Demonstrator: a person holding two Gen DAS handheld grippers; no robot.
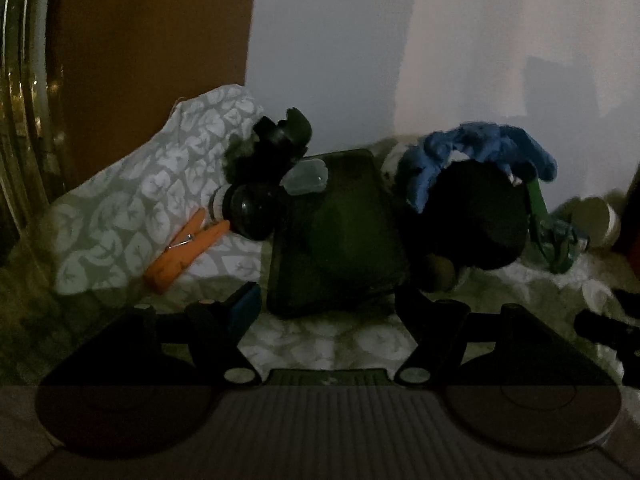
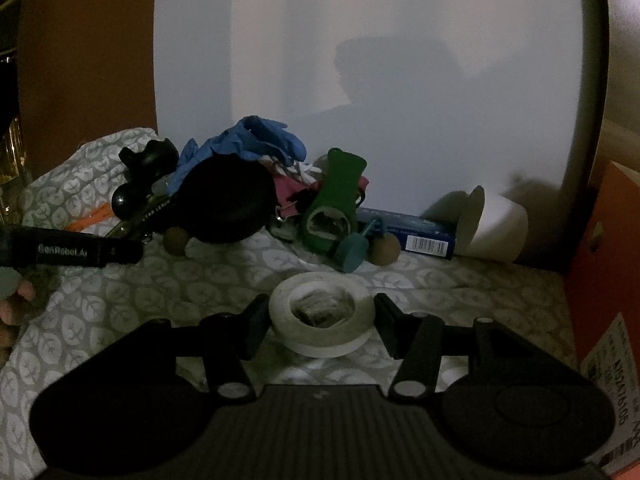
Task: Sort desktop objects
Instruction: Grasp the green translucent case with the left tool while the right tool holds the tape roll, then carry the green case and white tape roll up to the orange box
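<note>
The left tool (image 1: 326, 304) stands wide, its two fingers either side of the near end of a dark flat rectangular case (image 1: 336, 236) that lies on the leaf-patterned cloth (image 1: 120, 216) covering the tabletop; in this dim light I cannot tell whether the pads press the case or merely flank it. Just left of the case lie an orange clothes peg (image 1: 182, 246) and a black knobbed fitting (image 1: 256, 208), with a small clear plastic piece (image 1: 306, 178) resting at the case's far corner. To the right sits a black round pouch (image 1: 476, 216) with a blue glove (image 1: 480, 156) draped over it. The right tool (image 2: 318, 330) is partly closed around a white roll of tape (image 2: 322, 326) lying flat on the cloth, the fingers close against its sides (contact looks likely, but the left side is in shadow). Beyond the roll stand a green bottle opener (image 2: 336, 200), a teal cap (image 2: 352, 254), a small brown ball (image 2: 385, 251), a blue box (image 2: 412, 234) and a tipped white cup (image 2: 492, 226) against the pale wall. An orange carton (image 2: 600, 264) rises at the right edge.
</note>
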